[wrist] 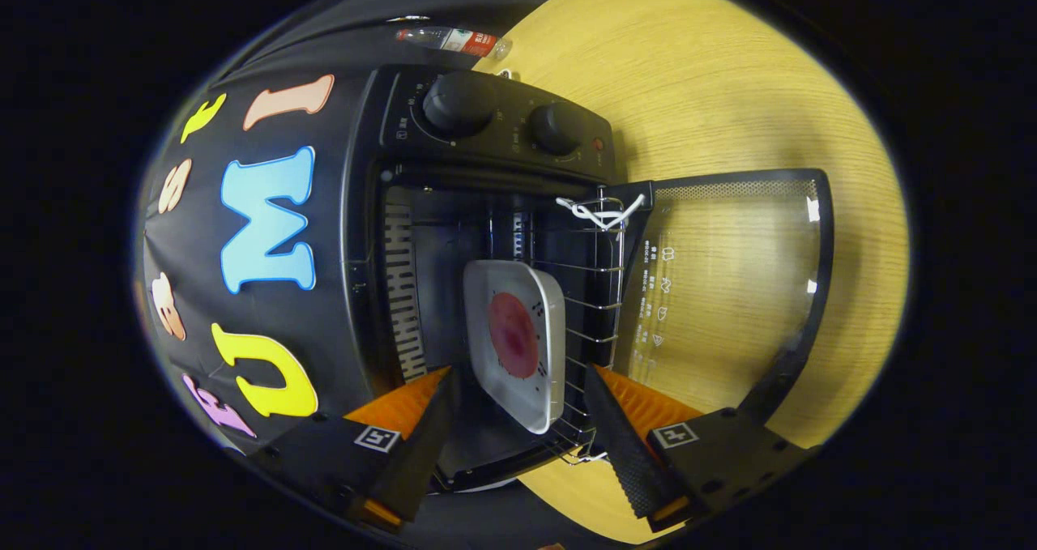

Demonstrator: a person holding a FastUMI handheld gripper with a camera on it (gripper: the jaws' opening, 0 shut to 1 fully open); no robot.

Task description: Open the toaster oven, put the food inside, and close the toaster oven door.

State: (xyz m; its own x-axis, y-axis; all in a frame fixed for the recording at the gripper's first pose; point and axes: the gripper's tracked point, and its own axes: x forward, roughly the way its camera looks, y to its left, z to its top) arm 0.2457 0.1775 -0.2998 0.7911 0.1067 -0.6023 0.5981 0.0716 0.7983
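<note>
Your gripper (518,420) is spread open, gripping nothing. White plate (518,343) with red food (513,335) sits between the fingers, apparently on the wire rack (595,307) inside the toaster oven (486,129); door (729,283) open.

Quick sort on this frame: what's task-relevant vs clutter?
Task-relevant:
- black toaster oven, its glass door open
- white square plate with round red food, resting on the wire rack inside
- claw, open, plate just ahead between its fingers

Clutter:
- clear plastic bottle with red label beyond the oven
- wooden table
</note>
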